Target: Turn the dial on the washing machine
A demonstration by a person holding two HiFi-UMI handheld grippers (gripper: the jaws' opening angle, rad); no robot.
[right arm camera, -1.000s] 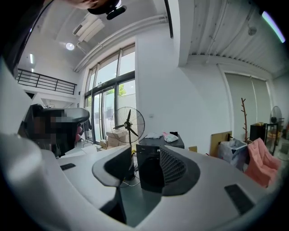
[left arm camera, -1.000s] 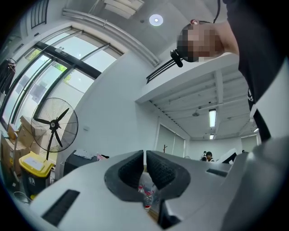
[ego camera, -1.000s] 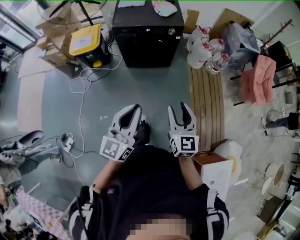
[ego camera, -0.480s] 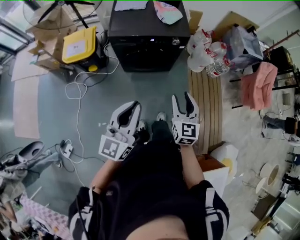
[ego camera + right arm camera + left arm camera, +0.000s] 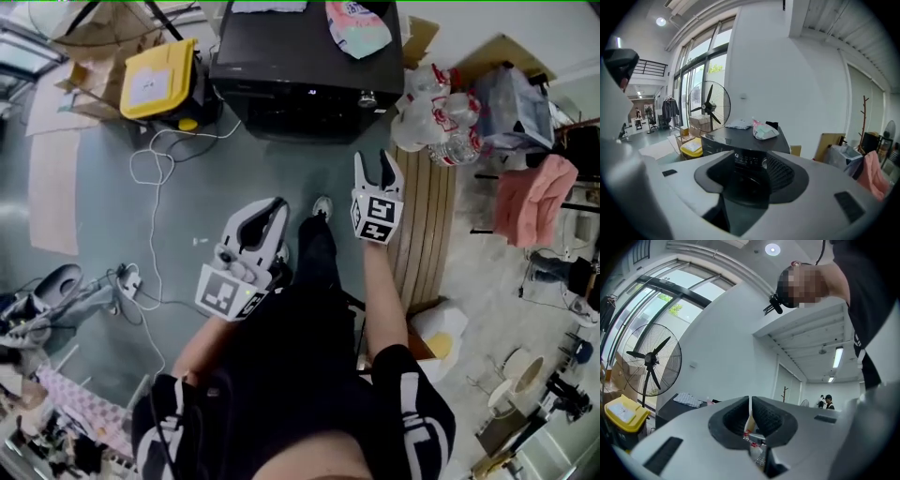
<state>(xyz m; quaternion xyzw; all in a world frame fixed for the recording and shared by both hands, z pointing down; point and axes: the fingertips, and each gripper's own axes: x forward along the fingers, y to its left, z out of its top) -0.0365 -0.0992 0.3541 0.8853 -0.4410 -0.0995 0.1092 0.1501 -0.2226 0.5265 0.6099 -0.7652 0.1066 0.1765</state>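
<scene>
The black washing machine stands at the top of the head view, its small silver dial at the right of the front panel. My right gripper is held out toward it, a short way below the dial and apart from it; its jaws are opening with nothing between them. In the right gripper view the machine and dial show between the jaws of the right gripper. My left gripper hangs lower left, shut and empty. In its own view the left gripper points upward at the room.
A patterned bag and a cloth lie on the machine's top. A yellow-lidded box and loose cables are left of it. Bottle packs, a slatted wooden board and a pink cloth lie on the right. A fan stands behind.
The person has stepped closer to the machine. My right gripper has reached forward toward the dial and its jaws have spread a little. The left gripper has hardly moved.
</scene>
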